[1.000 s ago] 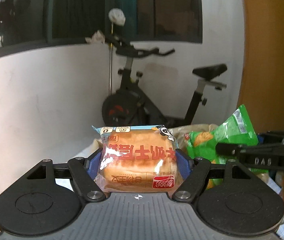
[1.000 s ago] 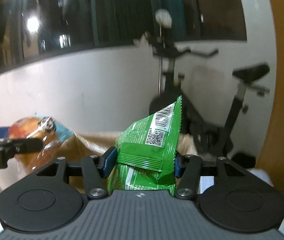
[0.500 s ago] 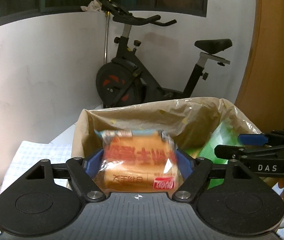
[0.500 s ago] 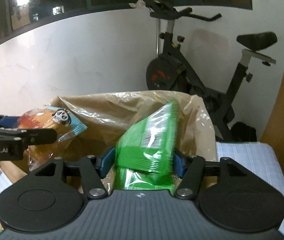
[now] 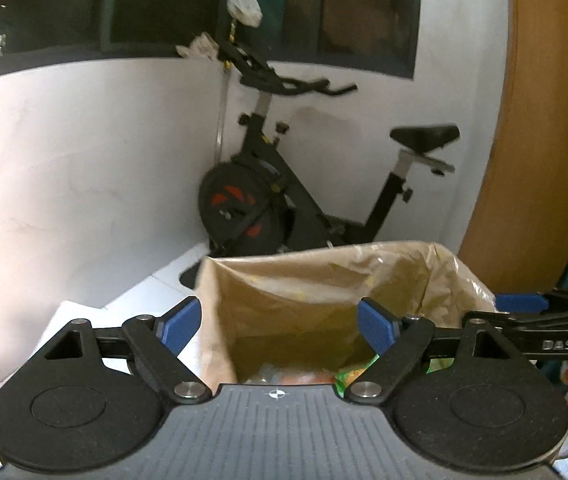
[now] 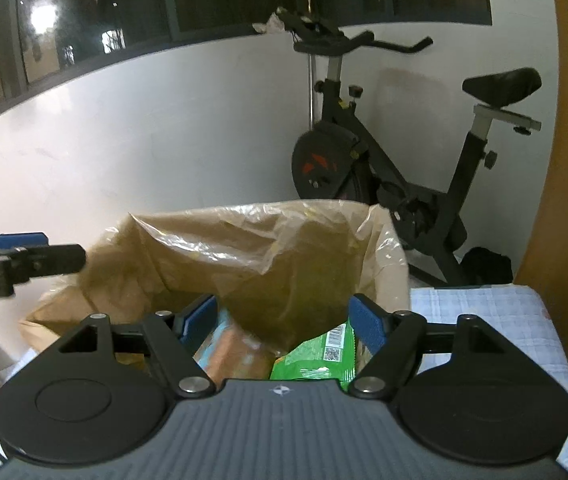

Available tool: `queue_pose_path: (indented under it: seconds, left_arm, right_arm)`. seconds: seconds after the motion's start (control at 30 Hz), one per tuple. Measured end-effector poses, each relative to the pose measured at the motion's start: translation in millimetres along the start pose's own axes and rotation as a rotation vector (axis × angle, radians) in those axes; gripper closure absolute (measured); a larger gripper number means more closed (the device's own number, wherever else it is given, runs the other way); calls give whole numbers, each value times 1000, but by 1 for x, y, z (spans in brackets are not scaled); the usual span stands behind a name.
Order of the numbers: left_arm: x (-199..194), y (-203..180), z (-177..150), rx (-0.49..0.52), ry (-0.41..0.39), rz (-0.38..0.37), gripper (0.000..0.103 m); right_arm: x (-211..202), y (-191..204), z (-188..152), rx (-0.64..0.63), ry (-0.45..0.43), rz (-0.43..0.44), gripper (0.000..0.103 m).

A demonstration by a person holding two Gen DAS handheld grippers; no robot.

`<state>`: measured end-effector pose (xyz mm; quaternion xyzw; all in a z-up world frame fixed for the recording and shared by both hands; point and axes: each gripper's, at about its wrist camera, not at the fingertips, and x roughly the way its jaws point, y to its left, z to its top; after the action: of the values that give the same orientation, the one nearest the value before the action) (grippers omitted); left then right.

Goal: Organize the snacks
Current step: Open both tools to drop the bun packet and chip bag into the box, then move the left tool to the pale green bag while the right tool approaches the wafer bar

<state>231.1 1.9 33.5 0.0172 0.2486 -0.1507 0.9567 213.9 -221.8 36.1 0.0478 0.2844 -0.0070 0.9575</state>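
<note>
With the jaws of the left gripper [image 5: 278, 322] and right gripper [image 6: 284, 320] just opened and empty, the bread pack [image 6: 232, 354] and green snack bag [image 6: 317, 358] are judged released into the lined box [image 6: 244, 248] below them, so withdrawal is called for next.

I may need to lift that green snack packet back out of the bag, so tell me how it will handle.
The green snack packet looks like thin, glossy film, so it is probably light, crinkly and a bit slippery. It lies loose against the bread pack inside the bag, so it would likely flex and shift when nudged.
</note>
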Motion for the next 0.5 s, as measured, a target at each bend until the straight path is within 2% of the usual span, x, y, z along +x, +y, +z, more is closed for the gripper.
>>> queue_pose_path:
  seconds: [0.23, 0.5]
  left_arm:
    - [-56, 24, -22, 0, -56, 6, 16]
    - [-74, 44, -76, -98, -13, -55, 16]
  right_arm:
    - [-51, -8, -17, 4, -69, 55, 24]
    - [-80, -13, -66, 30, -123, 60, 23]
